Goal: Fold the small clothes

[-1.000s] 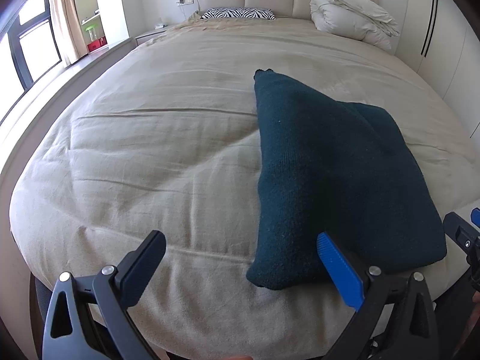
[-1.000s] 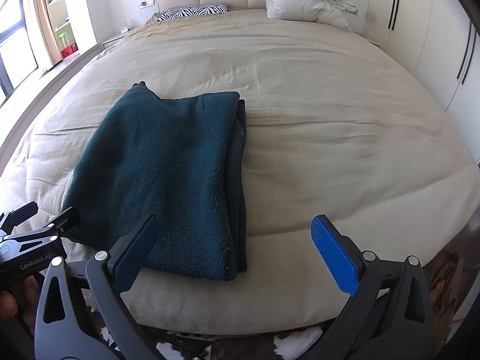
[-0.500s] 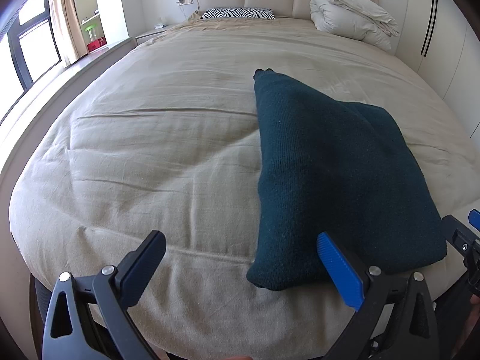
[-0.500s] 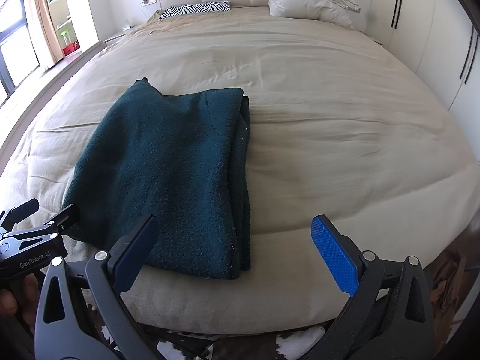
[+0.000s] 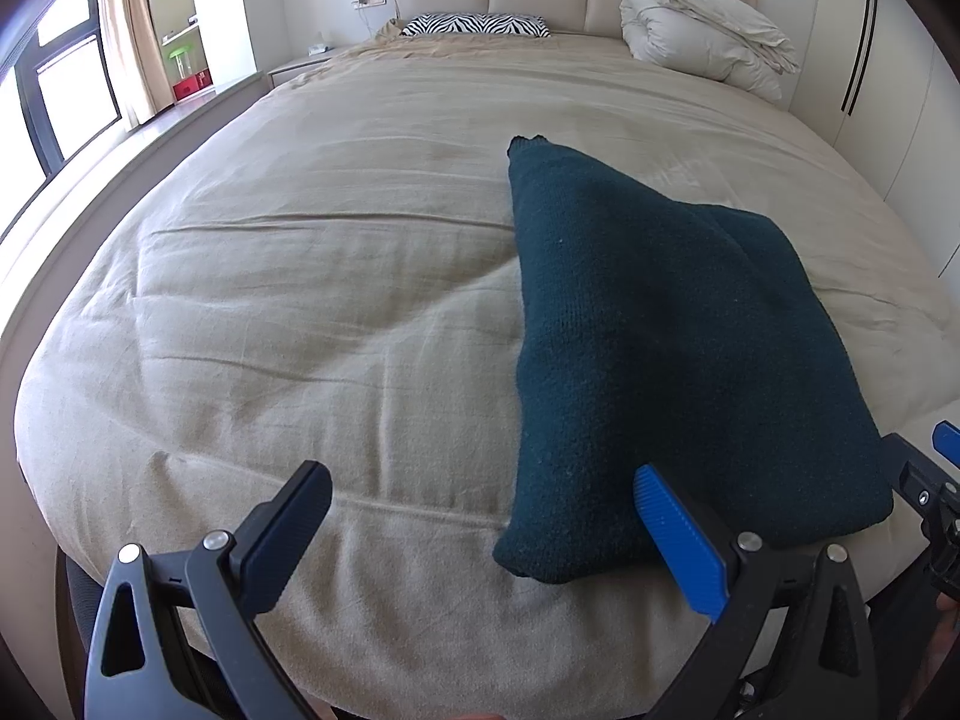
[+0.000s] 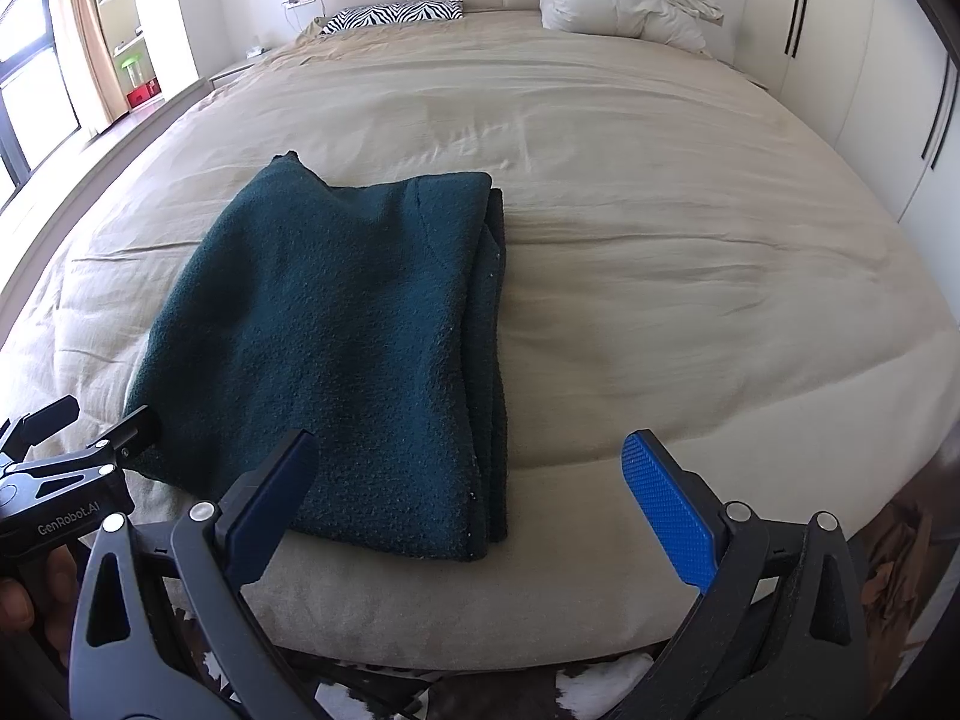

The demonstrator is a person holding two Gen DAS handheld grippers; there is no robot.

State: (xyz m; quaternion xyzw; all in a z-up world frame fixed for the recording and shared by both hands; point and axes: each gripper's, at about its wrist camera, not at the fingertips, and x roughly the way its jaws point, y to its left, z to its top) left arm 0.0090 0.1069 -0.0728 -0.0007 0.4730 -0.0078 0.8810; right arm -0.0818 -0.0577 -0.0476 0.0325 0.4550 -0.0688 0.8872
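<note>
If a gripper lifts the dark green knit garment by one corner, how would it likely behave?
The dark green knit garment would probably droop and unfold: its stacked layers lie loose along the right edge. The fuzzy knit likely grips the pads well, not slippery. It looks thick, so it may sag noticeably. It won't roll on the bed.

We can't read shelf items (image 5: 180, 60), too small; right gripper (image 5: 942, 480) cut off at left-wrist view's edge; sweater's (image 6: 336, 324) inner folds hidden.
</note>
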